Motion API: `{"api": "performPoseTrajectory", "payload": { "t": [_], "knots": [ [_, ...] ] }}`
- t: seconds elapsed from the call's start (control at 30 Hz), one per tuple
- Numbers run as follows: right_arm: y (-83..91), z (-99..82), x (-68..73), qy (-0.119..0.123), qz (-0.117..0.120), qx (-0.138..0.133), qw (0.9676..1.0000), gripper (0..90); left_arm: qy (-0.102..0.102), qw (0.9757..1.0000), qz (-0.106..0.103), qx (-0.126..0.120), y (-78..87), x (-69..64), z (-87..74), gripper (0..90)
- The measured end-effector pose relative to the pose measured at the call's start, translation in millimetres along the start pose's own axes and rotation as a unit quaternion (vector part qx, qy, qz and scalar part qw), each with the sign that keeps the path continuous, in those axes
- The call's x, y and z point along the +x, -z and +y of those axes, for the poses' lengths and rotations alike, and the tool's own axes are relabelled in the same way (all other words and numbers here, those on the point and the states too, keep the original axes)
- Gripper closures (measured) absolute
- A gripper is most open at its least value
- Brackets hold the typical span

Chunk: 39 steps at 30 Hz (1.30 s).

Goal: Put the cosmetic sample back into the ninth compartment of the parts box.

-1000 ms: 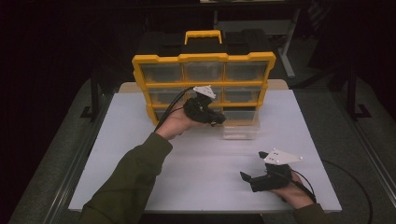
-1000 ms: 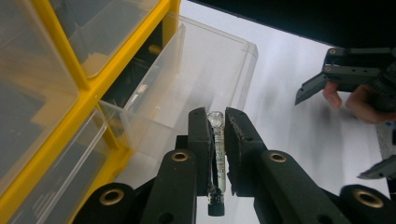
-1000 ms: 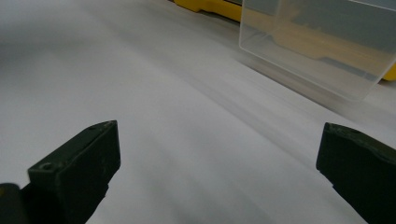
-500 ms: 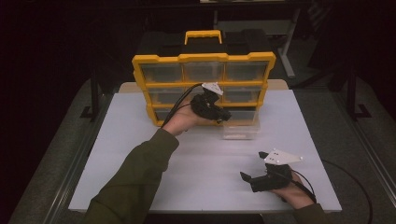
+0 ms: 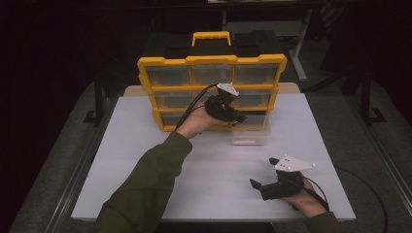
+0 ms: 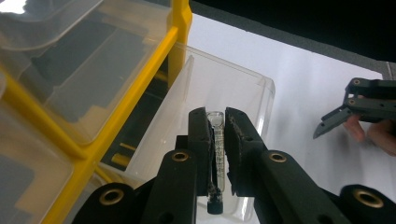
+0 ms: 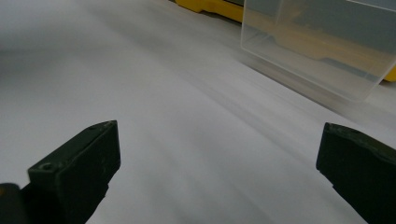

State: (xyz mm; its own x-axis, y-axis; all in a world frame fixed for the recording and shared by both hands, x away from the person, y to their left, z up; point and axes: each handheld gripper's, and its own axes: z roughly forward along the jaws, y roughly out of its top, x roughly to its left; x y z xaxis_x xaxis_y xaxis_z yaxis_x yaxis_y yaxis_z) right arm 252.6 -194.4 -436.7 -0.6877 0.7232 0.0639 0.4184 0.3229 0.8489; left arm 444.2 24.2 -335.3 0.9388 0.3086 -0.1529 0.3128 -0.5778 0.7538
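Observation:
A yellow organizer (image 5: 211, 62) with clear drawers stands upright at the back of the white table (image 5: 145, 165). One clear drawer (image 5: 250, 133) is out and sits on the table in front of its lower right slot. My left gripper (image 5: 240, 118) hovers at the drawer's near left corner. In the left gripper view, my left gripper (image 6: 215, 116) is shut on a thin glass tube (image 6: 215, 154) with printed marks and a dark cap, held over the drawer (image 6: 243, 88). My right gripper (image 5: 263, 171) rests open on the table at the front right, jaws wide (image 7: 219, 154) and nothing between them.
The organizer's frame (image 6: 93, 140) is close on the left of the held tube. The right gripper (image 6: 336, 116) and its hand show far right in the left gripper view. The drawer (image 7: 322, 51) lies ahead of the right gripper. Dark floor and metal frames surround the table.
The left hand has carried the tube to the right along the organizer's front, toward the pulled-out drawer. The right gripper has stayed put.

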Motion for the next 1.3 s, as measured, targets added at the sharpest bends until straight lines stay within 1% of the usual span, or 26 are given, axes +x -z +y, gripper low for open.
{"api": "performPoseTrajectory", "payload": {
  "t": [0.1,0.13,0.17,0.2,0.27,0.4,0.47,0.57,0.63,0.8,0.93,1.0,1.03,1.13,1.2,1.3],
  "knots": [
    [-0.3,-0.3,-0.1,0.001,0.001,0.000,1.0000,0.0,-0.002,1.0000,-0.001,0.002,-5.0,-0.4,1.1,81.3],
    [-0.3,-0.3,-0.2,0.000,0.000,0.000,1.0000,0.0,-0.007,0.9999,-0.001,0.009,-5.7,0.0,1.5,81.3],
    [-0.2,-0.2,-0.3,0.000,0.000,0.000,1.0000,0.0,-0.002,1.0000,-0.001,0.006,-8.5,-1.1,1.4,81.3],
    [-0.1,-0.3,-0.1,-0.002,0.000,0.000,1.0000,0.0,-0.005,0.9999,0.000,0.009,-9.4,-0.7,1.5,81.3],
    [0.2,-0.6,-0.3,-0.001,0.000,0.001,1.0000,0.0,-0.002,1.0000,-0.002,0.008,-11.9,-0.4,0.8,81.3],
    [0.7,-0.7,-1.3,-0.001,-0.001,-0.001,1.0000,0.0,0.000,0.9999,-0.001,0.017,-16.6,0.9,-1.2,81.3],
    [0.9,-0.7,-1.0,0.001,0.000,-0.001,1.0000,0.0,-0.002,0.9998,-0.001,0.021,-17.8,1.6,-1.8,81.3],
    [0.7,-0.5,-0.6,0.000,-0.001,0.000,1.0000,0.0,0.002,0.9997,0.000,0.024,-21.5,1.6,-3.6,81.3],
    [0.7,-0.5,-0.3,0.000,0.000,0.001,1.0000,0.0,-0.002,0.9995,0.002,0.032,-23.9,1.0,-4.2,81.2],
    [1.0,-0.5,-0.3,0.000,-0.001,0.000,1.0000,0.0,-0.009,0.9991,0.006,0.041,-27.9,-0.1,-5.6,81.0],
    [1.1,-0.6,0.0,0.000,0.000,0.001,1.0000,0.0,-0.013,0.9991,0.010,0.039,-28.0,-0.3,-5.3,80.4],
    [1.2,-0.6,-0.1,0.000,0.000,0.001,1.0000,0.0,-0.012,0.9993,0.012,0.035,-27.2,-1.4,-4.8,76.8],
    [1.2,-0.6,-0.3,0.000,0.000,0.001,1.0000,0.0,-0.014,0.9992,0.013,0.034,-26.5,-1.8,-4.3,75.5],
    [1.1,-0.5,-0.2,0.000,0.000,0.001,1.0000,0.0,-0.013,0.9994,0.010,0.031,-24.3,-3.7,-3.3,75.4],
    [1.0,-0.4,0.1,0.000,0.000,0.001,1.0000,0.0,-0.014,0.9994,0.005,0.031,-21.6,-5.1,-2.5,78.4],
    [0.6,-0.4,0.0,0.002,0.000,0.001,1.0000,0.0,-0.011,0.9995,-0.003,0.029,-17.8,-7.9,-1.7,84.8]
  ]
}}
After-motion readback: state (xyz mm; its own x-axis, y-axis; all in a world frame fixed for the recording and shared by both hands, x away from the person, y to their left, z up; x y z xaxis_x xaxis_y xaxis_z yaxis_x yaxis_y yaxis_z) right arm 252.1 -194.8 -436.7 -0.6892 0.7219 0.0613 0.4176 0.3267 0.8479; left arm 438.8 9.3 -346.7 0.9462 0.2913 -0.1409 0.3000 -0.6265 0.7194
